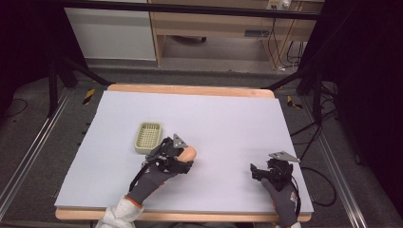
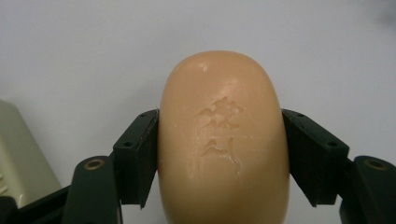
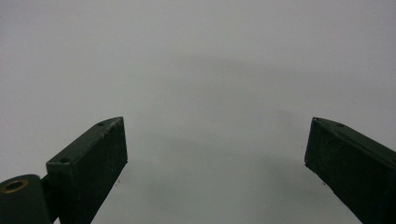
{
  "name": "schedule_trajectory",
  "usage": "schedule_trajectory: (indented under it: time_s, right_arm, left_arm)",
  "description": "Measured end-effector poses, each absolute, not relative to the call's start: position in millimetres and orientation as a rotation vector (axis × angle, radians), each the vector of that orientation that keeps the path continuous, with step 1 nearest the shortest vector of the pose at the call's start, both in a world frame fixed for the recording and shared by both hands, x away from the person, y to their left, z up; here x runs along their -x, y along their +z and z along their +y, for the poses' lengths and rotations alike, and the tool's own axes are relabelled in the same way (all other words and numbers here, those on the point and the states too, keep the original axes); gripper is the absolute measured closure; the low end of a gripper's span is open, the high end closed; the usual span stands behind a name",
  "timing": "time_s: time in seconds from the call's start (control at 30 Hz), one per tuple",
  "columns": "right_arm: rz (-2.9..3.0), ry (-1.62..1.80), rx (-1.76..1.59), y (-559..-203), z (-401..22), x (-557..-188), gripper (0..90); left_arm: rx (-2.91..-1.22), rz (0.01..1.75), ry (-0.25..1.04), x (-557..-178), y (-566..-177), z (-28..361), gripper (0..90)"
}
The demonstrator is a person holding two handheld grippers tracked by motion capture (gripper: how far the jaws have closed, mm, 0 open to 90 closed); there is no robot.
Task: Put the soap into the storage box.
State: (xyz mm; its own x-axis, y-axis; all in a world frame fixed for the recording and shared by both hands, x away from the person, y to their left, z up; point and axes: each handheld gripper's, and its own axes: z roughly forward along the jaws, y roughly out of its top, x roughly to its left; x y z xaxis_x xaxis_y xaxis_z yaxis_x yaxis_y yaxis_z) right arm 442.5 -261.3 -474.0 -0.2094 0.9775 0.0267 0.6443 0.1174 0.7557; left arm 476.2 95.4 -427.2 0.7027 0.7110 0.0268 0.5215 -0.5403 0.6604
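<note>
1. The table [image 1: 228, 123], covered by a pale grey sheet with a wooden edge, lies under both grippers; dark floor and metal rails surround it.
2. The left gripper [image 1: 183, 159], held in a grey-gloved hand [image 1: 152, 178], sits at the near-left part of the sheet. Its jaws are clamped on a soap bar [image 1: 188, 153], one against each long side.
3. The right gripper [image 1: 256, 172], in the other gloved hand [image 1: 283, 199], rests near the front right edge, well apart from the left one. Its jaws stand wide apart with nothing between them, bare sheet ahead.
4. A pale green soap dish [image 1: 148, 137] with a gridded floor lies just beside the left gripper, on its left and slightly ahead.
5. The soap bar [image 2: 224, 140] is peach-coloured and oval. Its long axis runs along the jaws, and its rounded end points forward, past the jaw tips.
6. The left gripper view shows a stamped mark on the bar's upper face, too small to make out in the high view. It also catches a corner of the dish [image 2: 21, 154] at lower left.
</note>
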Motion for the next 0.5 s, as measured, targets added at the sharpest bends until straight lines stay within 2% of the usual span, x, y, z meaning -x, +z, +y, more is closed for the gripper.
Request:
schedule_trajectory:
  time_s: [0.5]
  right_arm:
    - [1.917,0.91,-1.537,-472,-262,-439,6.2]
  left_arm:
    - [-2.203,1.044,0.428,-481,-422,137,31.5]
